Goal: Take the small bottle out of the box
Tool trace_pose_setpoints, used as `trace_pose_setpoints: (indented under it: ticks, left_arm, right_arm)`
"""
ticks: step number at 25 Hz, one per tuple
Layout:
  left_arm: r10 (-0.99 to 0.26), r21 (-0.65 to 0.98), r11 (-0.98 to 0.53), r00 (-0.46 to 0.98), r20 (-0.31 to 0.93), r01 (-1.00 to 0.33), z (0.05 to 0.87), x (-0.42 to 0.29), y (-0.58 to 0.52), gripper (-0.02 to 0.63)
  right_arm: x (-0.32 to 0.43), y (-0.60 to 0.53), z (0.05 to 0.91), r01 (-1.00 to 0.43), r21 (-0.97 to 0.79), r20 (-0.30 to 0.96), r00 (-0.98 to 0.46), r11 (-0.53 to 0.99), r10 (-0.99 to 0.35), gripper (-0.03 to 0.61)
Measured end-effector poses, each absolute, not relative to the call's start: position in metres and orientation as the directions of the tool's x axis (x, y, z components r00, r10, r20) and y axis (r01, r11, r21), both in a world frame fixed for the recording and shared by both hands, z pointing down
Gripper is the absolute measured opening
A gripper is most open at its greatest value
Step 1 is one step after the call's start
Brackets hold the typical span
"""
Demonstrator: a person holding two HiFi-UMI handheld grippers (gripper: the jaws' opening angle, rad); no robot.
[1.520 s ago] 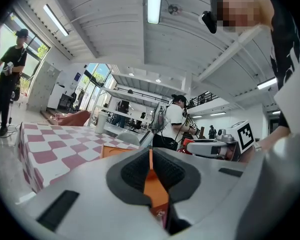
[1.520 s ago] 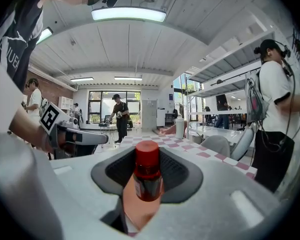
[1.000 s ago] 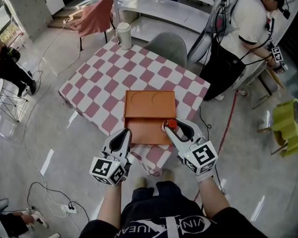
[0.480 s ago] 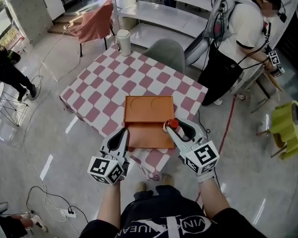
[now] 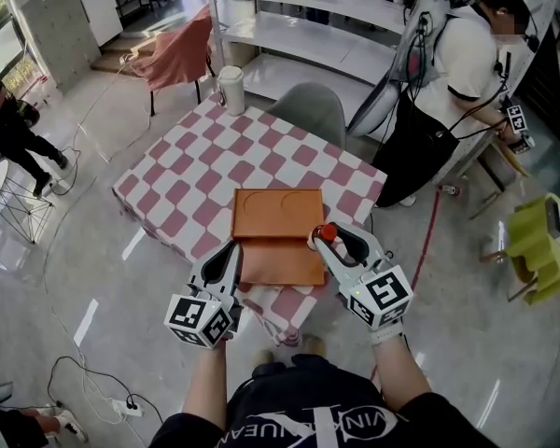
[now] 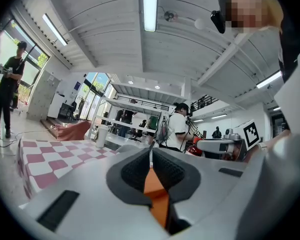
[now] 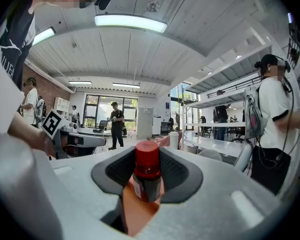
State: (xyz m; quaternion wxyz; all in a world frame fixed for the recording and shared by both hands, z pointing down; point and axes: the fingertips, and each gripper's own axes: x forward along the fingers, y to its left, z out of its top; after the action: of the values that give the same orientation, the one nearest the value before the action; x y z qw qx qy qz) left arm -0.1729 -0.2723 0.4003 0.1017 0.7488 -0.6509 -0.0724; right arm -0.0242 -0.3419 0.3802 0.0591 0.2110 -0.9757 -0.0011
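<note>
An orange box (image 5: 278, 215) lies open on the pink-and-white checked table (image 5: 196, 147), its lid flat beside its tray. My right gripper (image 5: 329, 239) is at the box's right front corner and is shut on the small dark bottle (image 5: 326, 232) with a red cap. In the right gripper view the bottle (image 7: 147, 176) stands upright between the dark pads (image 7: 172, 171), with orange showing below it. My left gripper (image 5: 231, 252) rests at the box's left front edge. Its pads (image 6: 135, 171) meet at the tip, with the orange box showing beneath them.
A white cup (image 5: 231, 66) stands at the table's far corner and a grey chair (image 5: 306, 107) behind the table. A person (image 5: 453, 73) stands to the right by metal shelving (image 5: 299, 26). A yellow-green chair (image 5: 541, 241) is further right. Cables (image 5: 84, 371) lie on the floor.
The head view has shifted a little. Both grippers and the bottle keep the same places relative to the box.
</note>
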Motion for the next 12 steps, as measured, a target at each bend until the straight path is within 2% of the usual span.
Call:
trace_pose_setpoints:
  ticks: [12]
  left_arm:
    - [-0.990, 0.233, -0.136, 0.139, -0.006, -0.963, 0.389, -0.176, -0.277, 0.025]
  right_arm:
    - [-0.022, -0.346, 0.366, -0.427, 0.042, 0.084, -0.900, 0.903, -0.429, 0.143]
